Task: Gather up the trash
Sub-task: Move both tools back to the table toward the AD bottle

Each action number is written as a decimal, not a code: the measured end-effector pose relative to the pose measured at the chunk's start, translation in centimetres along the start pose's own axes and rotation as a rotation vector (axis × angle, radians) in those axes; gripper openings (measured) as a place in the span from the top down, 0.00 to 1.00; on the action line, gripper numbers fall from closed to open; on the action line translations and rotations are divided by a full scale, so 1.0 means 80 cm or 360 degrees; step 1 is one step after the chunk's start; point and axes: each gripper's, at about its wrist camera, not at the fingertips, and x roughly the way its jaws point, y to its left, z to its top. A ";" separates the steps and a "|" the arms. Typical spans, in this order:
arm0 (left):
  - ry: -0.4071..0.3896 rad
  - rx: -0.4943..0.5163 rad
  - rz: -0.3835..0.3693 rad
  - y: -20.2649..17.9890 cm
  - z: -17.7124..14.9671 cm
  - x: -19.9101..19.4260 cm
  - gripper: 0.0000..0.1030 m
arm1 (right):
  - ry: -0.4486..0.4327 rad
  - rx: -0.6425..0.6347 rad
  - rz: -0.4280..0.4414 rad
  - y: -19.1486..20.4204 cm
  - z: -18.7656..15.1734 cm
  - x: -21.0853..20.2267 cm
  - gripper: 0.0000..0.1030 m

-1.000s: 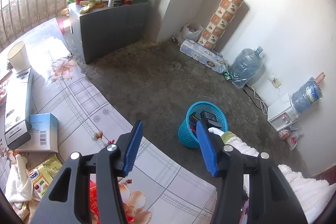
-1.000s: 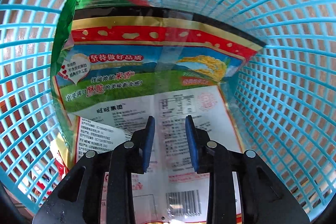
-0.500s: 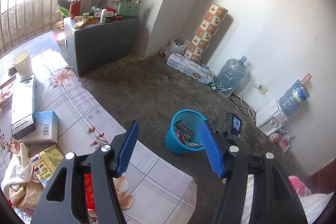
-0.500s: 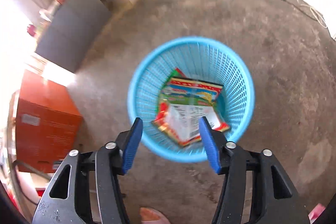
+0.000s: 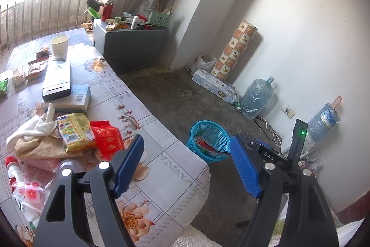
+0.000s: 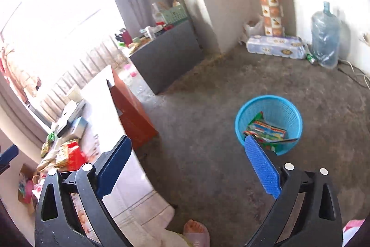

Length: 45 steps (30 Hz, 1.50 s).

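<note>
The left tool [image 5: 186, 166] hangs over the tabletop's [image 5: 166, 168] corner with its jaws spread and nothing between them; they have just been opening. The right tool [image 6: 188, 168] is likewise spread wide and empty, its jaws also just opened, high above the floor [image 6: 208, 122].

The bin [image 6: 269, 124], blue mesh, stands on the floor at about 2 o'clock in the right view. A wrapper [image 6: 266, 131] lies inside, partly hidden by the right tool's blue pad and the bin wall, its print too small to read. In the left view the bin sits between the pads, beyond the tabletop's edge.

More trash stays on the tabletop at 9 o'clock in the left view: a red packet [image 5: 107, 140] touching a yellow packet [image 5: 75, 131], both on crumpled cloth [image 5: 34, 133]. The window side is washed out (glare hides most detail there). A toe [image 6: 195, 230] in a slipper is cut off at 6 o'clock.

The room is bare concrete and white walls, with a jug [image 6: 325, 38] near the corner.
</note>
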 end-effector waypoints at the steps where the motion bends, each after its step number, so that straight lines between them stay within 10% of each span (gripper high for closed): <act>1: -0.0022 -0.0017 0.0022 0.005 -0.007 -0.008 0.28 | -0.0004 -0.0034 0.0022 0.009 -0.004 -0.002 0.08; 25: -0.0328 -0.0366 0.0459 0.135 -0.099 -0.132 0.28 | 0.0030 -0.0611 0.0502 0.243 -0.088 -0.051 0.08; 37: -0.0397 -0.0480 0.0591 0.189 -0.156 -0.174 0.28 | 0.0132 -0.0552 0.0514 0.213 -0.073 -0.031 0.09; 45: -0.0317 -0.0593 0.0569 0.222 -0.181 -0.159 0.28 | 0.0351 -0.0591 0.0677 0.244 -0.099 -0.011 0.26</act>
